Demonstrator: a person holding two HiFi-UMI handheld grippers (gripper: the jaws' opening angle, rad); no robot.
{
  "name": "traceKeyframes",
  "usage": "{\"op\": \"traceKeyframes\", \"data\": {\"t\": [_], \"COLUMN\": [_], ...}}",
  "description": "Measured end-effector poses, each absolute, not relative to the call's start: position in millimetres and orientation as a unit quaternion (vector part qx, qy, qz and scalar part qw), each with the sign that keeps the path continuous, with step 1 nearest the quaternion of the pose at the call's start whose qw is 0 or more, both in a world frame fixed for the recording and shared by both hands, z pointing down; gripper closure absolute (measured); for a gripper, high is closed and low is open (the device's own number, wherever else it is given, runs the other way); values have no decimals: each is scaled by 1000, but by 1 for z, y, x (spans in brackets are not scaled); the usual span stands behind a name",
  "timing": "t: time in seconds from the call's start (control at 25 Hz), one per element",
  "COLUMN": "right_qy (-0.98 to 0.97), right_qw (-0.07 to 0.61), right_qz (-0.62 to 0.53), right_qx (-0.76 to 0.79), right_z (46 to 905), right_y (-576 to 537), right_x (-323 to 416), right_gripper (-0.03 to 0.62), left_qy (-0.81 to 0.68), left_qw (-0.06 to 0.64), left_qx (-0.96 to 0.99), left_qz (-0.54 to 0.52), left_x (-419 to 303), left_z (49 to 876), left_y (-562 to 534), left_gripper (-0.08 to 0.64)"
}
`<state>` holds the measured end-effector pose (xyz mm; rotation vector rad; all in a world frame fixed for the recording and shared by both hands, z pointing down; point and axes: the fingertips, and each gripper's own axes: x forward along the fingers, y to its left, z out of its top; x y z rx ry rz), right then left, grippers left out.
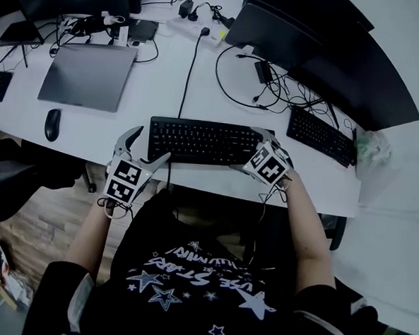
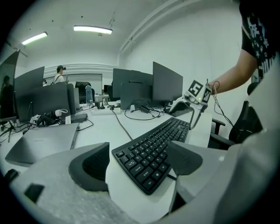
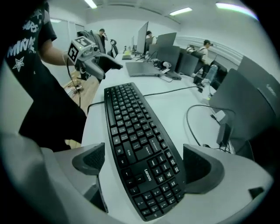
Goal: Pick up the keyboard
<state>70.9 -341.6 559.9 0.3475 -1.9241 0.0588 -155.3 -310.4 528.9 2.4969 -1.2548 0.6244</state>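
I see the keyboard (image 1: 204, 142) lying flat on the counter (image 1: 216, 175), along its near edge. My left gripper (image 1: 151, 144) is at its left end, jaws apart with that end between them, not clamped. My right gripper (image 1: 256, 150) is at the right end, jaws wide apart astride the number keys, not clamped either.

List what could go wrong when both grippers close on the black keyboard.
A thin black cable runs from the back edge of the black plastic keyboard across the white desk; lifting may pull it taut.
In the right gripper view the keyboard lies slanted between the open jaws of the right gripper, so closing could twist it.
The left gripper, also open, straddles an end near the desk's front edge; a slip might drop it.
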Motion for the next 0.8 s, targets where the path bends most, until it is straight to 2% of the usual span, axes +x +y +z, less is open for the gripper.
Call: {"op": "traceKeyframes", "data": {"t": [0.24, 0.8], "right_qy": [-770, -688], "right_qw": [637, 716], "right_qz": [-2, 7], "right_qx": [20, -119], "right_z": [591, 628], "right_y": [-349, -354], "right_x": [67, 55], "right_gripper": [46, 18], "left_qy": [-434, -430], "left_qw": [159, 187], "left_qx": [862, 860], "left_qz": [210, 203], "left_x": [-159, -160], "left_z": [544, 556], "left_y": [-321, -344], "left_gripper": [152, 152]}}
